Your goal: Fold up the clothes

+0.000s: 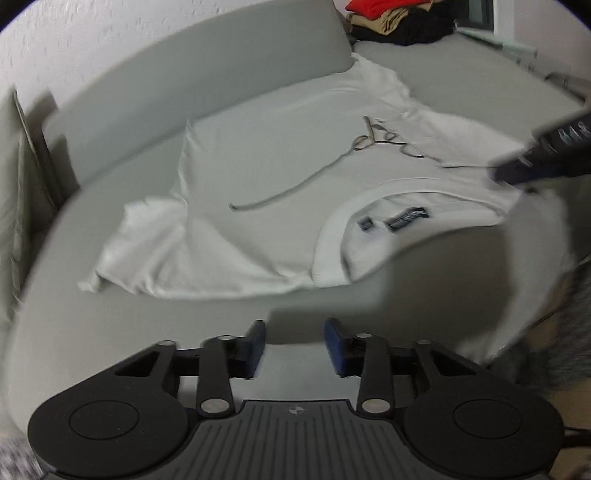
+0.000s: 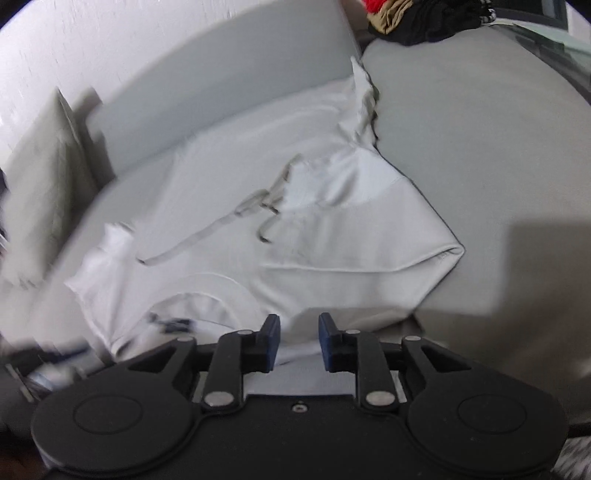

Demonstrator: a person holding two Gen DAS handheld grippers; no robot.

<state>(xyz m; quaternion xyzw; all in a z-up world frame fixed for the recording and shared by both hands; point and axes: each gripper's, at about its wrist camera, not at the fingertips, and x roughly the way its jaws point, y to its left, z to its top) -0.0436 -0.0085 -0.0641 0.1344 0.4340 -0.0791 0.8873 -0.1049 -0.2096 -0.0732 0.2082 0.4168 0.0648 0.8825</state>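
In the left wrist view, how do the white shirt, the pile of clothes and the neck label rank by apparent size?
1. white shirt
2. pile of clothes, though it lies farther from the camera
3. neck label

Both are hanging open and empty right now: left hand-held gripper (image 1: 294, 345), right hand-held gripper (image 2: 299, 341), jaws parted.

A grey upholstered sofa (image 1: 461, 85) fills most of both views, its curved backrest (image 1: 207, 74) running along the upper left. Behind it stands a white textured wall (image 1: 92, 33). A beige cushion (image 2: 48, 177) leans at the left edge.
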